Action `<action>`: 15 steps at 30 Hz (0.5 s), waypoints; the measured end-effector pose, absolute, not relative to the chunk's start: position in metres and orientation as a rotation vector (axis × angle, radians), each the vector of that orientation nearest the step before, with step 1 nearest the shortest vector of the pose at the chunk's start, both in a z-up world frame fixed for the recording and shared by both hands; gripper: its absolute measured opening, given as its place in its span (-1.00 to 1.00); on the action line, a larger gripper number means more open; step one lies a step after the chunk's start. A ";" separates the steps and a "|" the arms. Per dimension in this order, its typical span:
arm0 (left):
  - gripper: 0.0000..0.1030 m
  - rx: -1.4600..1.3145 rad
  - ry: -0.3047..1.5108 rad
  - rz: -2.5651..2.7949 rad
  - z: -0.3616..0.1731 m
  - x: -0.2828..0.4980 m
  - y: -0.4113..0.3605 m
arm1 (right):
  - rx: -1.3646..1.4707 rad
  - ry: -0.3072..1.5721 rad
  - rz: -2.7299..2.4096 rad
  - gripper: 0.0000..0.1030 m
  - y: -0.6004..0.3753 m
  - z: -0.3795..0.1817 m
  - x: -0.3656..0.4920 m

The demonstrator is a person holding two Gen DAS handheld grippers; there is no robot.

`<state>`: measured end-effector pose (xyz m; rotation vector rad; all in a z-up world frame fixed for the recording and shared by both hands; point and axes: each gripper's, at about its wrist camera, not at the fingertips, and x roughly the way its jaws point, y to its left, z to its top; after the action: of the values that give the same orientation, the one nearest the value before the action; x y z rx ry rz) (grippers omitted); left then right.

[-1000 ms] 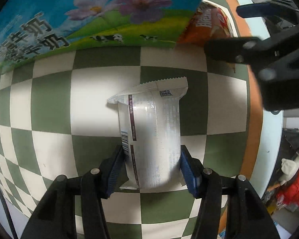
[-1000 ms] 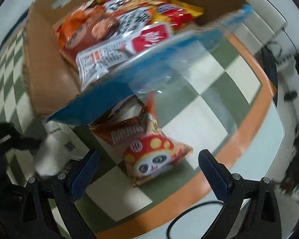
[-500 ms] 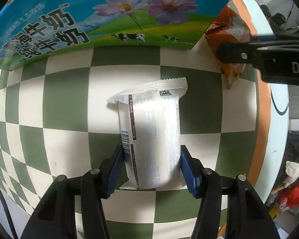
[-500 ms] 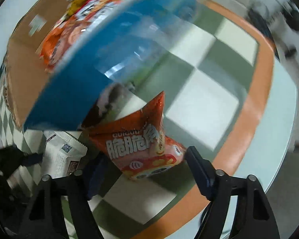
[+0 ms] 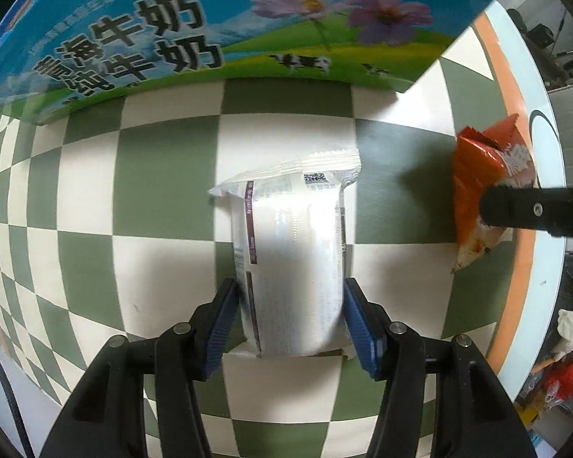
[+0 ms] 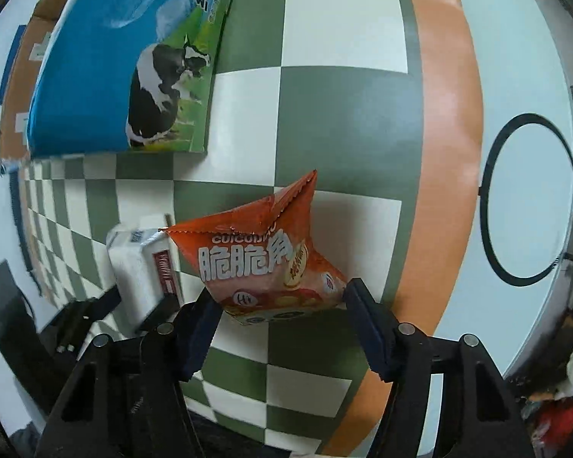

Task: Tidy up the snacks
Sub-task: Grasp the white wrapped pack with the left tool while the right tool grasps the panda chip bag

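Note:
A white snack packet (image 5: 292, 255) lies on the green-and-white checked tablecloth, and my left gripper (image 5: 292, 322) is shut on its near end. An orange snack bag (image 6: 263, 263) with white lettering sits between the blue pads of my right gripper (image 6: 282, 307), which is shut on its lower part. The orange bag (image 5: 489, 187) also shows at the right of the left wrist view, with a black finger of the right gripper across it. The white packet (image 6: 141, 263) shows left of the orange bag in the right wrist view.
A blue-and-green milk carton box (image 5: 225, 34) stands behind the packets; it also shows in the right wrist view (image 6: 122, 68). The table has an orange border (image 6: 447, 114) and a pale blue rim. Clutter lies on the floor at the right.
My right gripper has swung down off the box of snacks and closed its jaws onto the orange bag. The left gripper has held still on the white packet.

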<state>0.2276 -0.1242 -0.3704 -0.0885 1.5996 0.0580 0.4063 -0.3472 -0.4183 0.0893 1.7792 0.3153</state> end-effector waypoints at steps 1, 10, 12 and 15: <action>0.06 -0.078 1.595 0.062 -0.371 0.228 -0.123 | 0.063 1.764 0.302 0.49 -0.347 -0.417 0.406; 0.00 -0.042 1.591 0.073 -0.368 0.243 -0.121 | -0.051 1.710 0.259 0.24 -0.329 -0.412 0.407; -0.03 -0.024 1.592 0.073 -0.367 0.243 -0.116 | -0.019 1.731 0.247 0.21 -0.333 -0.409 0.404; -0.07 -0.019 1.602 0.082 -0.366 0.237 -0.110 | 0.048 1.778 0.245 0.20 -0.334 -0.410 0.381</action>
<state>0.2370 -0.1101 -0.3656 -0.0190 1.6023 0.0815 0.3812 -0.3335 -0.4100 0.0477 1.7782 0.2450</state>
